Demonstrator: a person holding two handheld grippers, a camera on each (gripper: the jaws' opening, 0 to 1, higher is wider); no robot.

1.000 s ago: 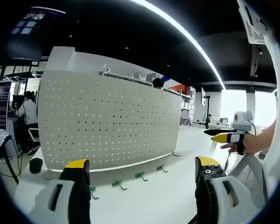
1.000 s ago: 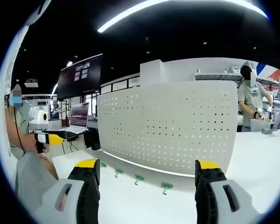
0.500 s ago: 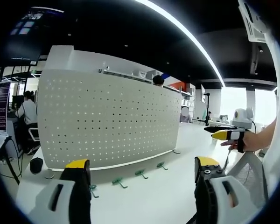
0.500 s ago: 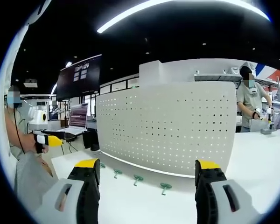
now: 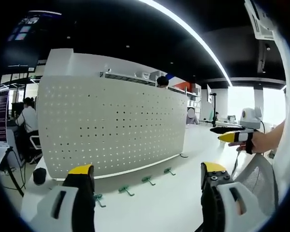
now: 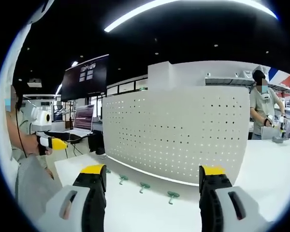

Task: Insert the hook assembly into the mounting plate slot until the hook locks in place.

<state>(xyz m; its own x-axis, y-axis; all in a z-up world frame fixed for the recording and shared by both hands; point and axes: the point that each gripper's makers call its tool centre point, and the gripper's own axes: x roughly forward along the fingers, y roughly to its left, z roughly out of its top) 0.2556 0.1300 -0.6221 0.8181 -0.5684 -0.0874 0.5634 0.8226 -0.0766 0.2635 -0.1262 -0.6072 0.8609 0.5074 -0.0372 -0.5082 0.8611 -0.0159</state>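
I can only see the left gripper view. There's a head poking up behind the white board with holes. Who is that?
Observer: In the right gripper view, a person in a grey shirt stands behind the board, at its right end.
Operator: Is the other gripper holding a green hook?
Observer: No. The right gripper is open, with nothing between its jaws.
Operator: What does my gripper look like from there?
Observer: The left gripper shows a yellow tip at that view's left, away from the board.

Open-plan office lab: wall monitor [image 6: 85, 72], laptop [image 6: 82, 121], strip lighting [image 5: 193, 34].
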